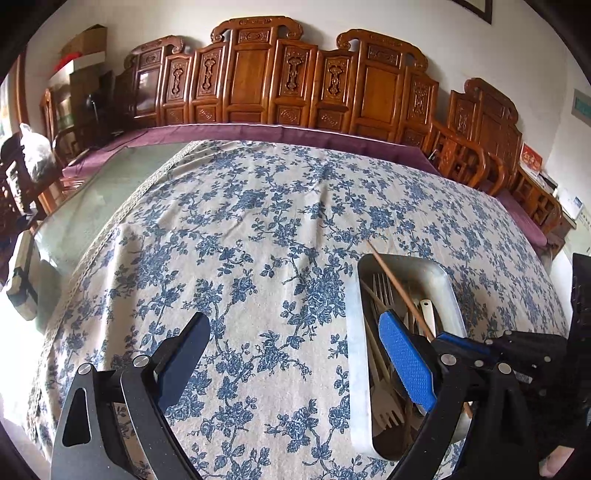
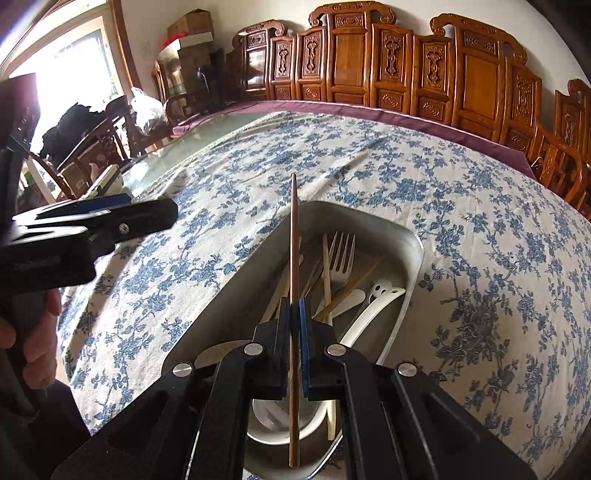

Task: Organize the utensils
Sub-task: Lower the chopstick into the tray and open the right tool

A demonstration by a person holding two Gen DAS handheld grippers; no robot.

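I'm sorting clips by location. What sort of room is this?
Probably a home dining room: a big table under a blue flowered tablecloth, carved wooden chairs along the wall, and a metal tray of forks and chopsticks.

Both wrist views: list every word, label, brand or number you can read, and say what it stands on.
No text is legible.
Red card with gold marks by the carved wooden chairs: too blurred.
Pale green wall sign: unreadable.
Faint embossed lettering on the black left gripper's body: too blurred.
Brown cardboard boxes: no legible print.
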